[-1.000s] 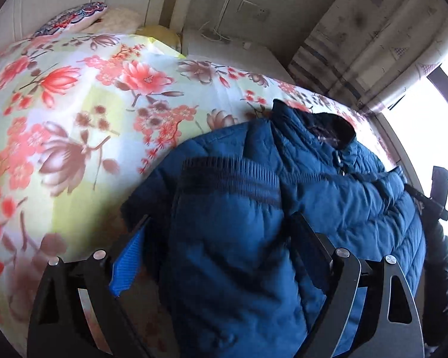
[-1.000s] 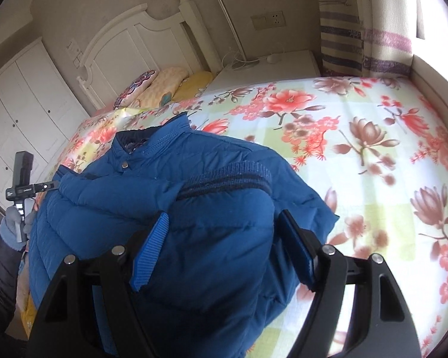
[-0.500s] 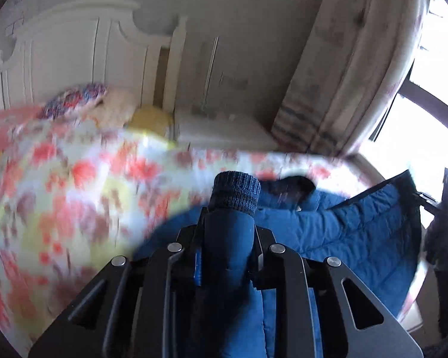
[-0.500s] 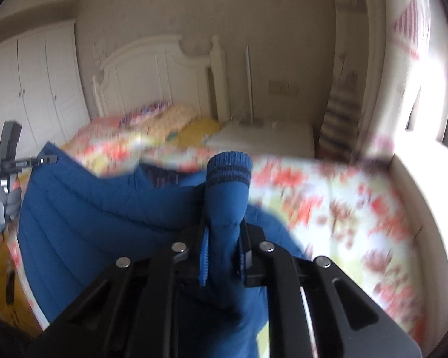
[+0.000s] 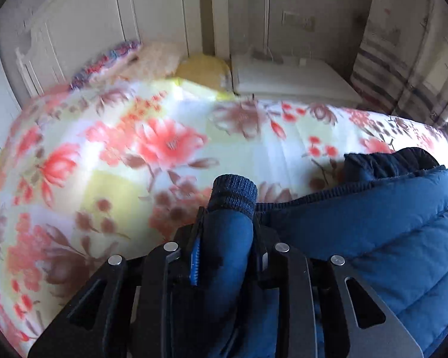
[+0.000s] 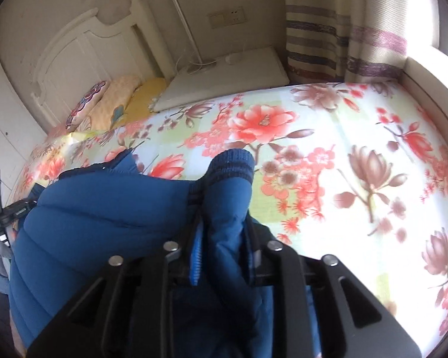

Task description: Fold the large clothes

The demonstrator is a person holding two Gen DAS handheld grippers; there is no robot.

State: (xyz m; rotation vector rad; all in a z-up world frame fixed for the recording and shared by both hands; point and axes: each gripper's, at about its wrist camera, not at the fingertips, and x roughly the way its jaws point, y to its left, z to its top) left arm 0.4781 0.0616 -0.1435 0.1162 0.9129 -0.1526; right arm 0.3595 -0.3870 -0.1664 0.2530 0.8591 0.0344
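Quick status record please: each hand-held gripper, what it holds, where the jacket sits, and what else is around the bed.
left hand-held gripper: jaws just reopened slightly, pads still clamped on a ribbed sleeve cuff
right hand-held gripper: same, pinching the other cuff
garment: blue puffer jacket, bunched on the bed
surface: floral bedspread
head of bed: white headboard, pillows
beside bed: white nightstand, striped curtain
fold: not finished
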